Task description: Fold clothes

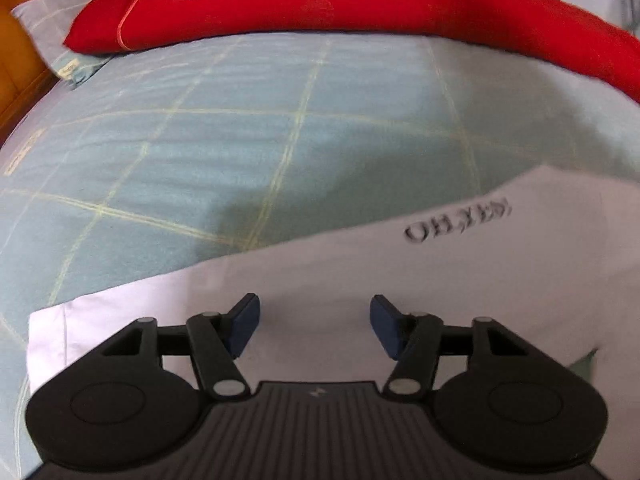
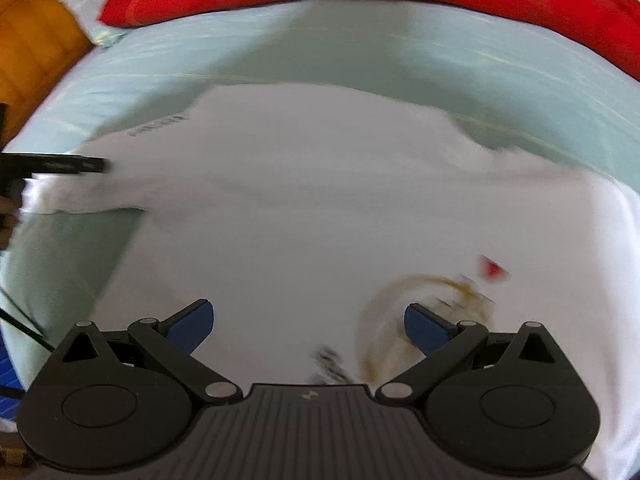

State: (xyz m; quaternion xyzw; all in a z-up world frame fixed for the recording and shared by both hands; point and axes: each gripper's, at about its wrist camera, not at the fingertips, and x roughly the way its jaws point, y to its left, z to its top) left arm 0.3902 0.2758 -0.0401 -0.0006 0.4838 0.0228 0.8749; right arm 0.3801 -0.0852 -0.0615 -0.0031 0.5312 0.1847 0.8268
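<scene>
A white T-shirt [image 2: 304, 200] lies spread on the bed, with a brown ring print and a small red mark near its lower right. In the left wrist view its sleeve [image 1: 400, 280] with dark lettering lies under my left gripper [image 1: 315, 326], which is open and empty just above the cloth. My right gripper [image 2: 308, 326] is open and empty over the shirt's body. The left gripper also shows in the right wrist view [image 2: 56, 165], at the shirt's left sleeve.
The bed has a light blue checked sheet [image 1: 200, 140]. A red quilt [image 1: 340, 0] lies along the far side, over a pillow [image 1: 48, 32]. A wooden headboard [image 1: 16, 60] stands at the far left.
</scene>
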